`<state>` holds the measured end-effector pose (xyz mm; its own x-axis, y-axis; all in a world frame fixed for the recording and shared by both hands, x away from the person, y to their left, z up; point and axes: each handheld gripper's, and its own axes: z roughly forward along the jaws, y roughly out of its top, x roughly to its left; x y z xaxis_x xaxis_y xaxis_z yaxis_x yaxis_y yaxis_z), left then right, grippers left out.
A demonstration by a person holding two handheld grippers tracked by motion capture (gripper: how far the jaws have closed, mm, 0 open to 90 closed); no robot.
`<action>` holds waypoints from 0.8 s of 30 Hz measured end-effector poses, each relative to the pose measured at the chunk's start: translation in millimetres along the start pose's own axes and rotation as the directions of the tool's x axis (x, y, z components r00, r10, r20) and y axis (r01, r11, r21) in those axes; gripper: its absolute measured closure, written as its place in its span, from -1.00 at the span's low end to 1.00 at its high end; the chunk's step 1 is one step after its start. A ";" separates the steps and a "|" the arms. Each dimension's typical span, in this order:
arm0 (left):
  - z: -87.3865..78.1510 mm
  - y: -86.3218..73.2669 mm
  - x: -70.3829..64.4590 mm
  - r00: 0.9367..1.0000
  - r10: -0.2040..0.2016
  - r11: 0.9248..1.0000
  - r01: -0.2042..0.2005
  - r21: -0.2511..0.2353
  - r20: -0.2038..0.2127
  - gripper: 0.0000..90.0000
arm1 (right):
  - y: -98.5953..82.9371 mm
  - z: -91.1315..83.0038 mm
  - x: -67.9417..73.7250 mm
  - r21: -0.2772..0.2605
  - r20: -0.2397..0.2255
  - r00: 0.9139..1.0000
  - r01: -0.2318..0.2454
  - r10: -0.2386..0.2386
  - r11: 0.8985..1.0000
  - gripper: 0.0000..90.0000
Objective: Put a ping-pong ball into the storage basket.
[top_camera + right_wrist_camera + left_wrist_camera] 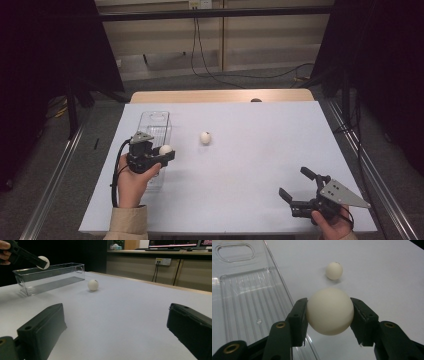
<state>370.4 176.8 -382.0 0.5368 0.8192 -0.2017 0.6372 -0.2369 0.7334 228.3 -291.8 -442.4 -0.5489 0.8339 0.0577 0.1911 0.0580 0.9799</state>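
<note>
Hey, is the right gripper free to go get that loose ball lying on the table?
Probably yes: the right gripper is open and holds nothing, and bare table lies between it and the ball.

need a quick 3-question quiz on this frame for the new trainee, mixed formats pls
1. True or false: the left gripper is shut on a ball.
2. Multiple choice: where is the second ball?
A. inside the clear bin
B. on the table, right of the bin
C. between the right gripper's fingers
3. Fill in: the right gripper is ____ and holds nothing.

Key:
1. True. Its fingers press the ball from both sides, beside the bin's right wall.
2. B. It lies on the white table, apart from the bin.
3. open
</note>
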 end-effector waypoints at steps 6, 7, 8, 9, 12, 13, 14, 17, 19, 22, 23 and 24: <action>-2.7 0.2 2.1 1.000 -0.003 1.000 0.003 -0.003 -0.006 0.14 | 0.0 0.0 -0.1 0.000 0.000 1.000 0.000 0.000 1.000 -0.98; -2.7 0.0 2.4 1.000 -0.006 1.000 0.006 -0.008 -0.009 0.14 | 0.0 0.0 -0.1 0.000 -0.001 1.000 0.000 0.000 1.000 -0.98; -3.0 -0.1 2.9 1.000 -0.007 1.000 0.006 -0.008 -0.011 0.14 | 0.0 0.0 -0.1 -0.001 0.000 1.000 0.000 0.000 1.000 -0.98; -3.1 -0.2 3.4 1.000 -0.008 1.000 0.008 -0.008 -0.010 0.14 | 0.0 -0.1 0.0 0.000 0.000 1.000 0.000 0.000 1.000 -0.98; -3.6 -0.4 4.2 1.000 -0.008 1.000 0.008 -0.005 -0.015 0.14 | 0.0 -0.1 0.0 -0.001 0.000 1.000 0.000 0.000 1.000 -0.98; -3.7 -0.5 4.4 1.000 -0.010 1.000 0.010 -0.007 -0.014 0.14 | 0.0 -0.2 0.0 -0.001 0.000 1.000 0.000 0.000 1.000 -0.98; -4.0 -0.4 4.7 1.000 -0.008 1.000 0.008 -0.007 -0.013 0.14 | 0.0 -0.2 -0.1 -0.002 0.001 1.000 -0.001 0.001 1.000 -0.98; -4.7 -0.6 5.7 1.000 -0.012 1.000 0.012 -0.009 -0.017 0.14 | -0.1 -0.2 -0.2 -0.001 0.001 1.000 -0.001 0.001 1.000 -0.98; -5.7 -0.5 6.4 1.000 -0.015 1.000 0.015 -0.008 -0.018 0.14 | -0.1 -0.1 -0.1 -0.001 0.001 1.000 -0.001 0.001 1.000 -0.98; -7.0 -0.5 7.3 1.000 -0.014 1.000 0.014 -0.010 -0.022 0.14 | -0.1 -0.2 -0.1 0.000 0.001 1.000 0.000 0.000 1.000 -0.98; -7.3 -0.4 7.6 1.000 -0.014 1.000 0.014 -0.012 -0.023 0.14 | -0.1 -0.2 -0.1 -0.001 0.001 1.000 0.000 0.000 1.000 -0.98; -7.6 -0.4 7.7 1.000 -0.015 1.000 0.015 -0.013 -0.025 0.14 | -0.1 -0.2 -0.1 -0.001 0.001 1.000 -0.001 0.001 1.000 -0.98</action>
<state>370.0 187.1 -379.0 0.5129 0.8357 -0.1962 0.6377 -0.2179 0.7388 228.2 -292.0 -442.5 -0.5479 0.8345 0.0581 0.1908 0.0570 0.9800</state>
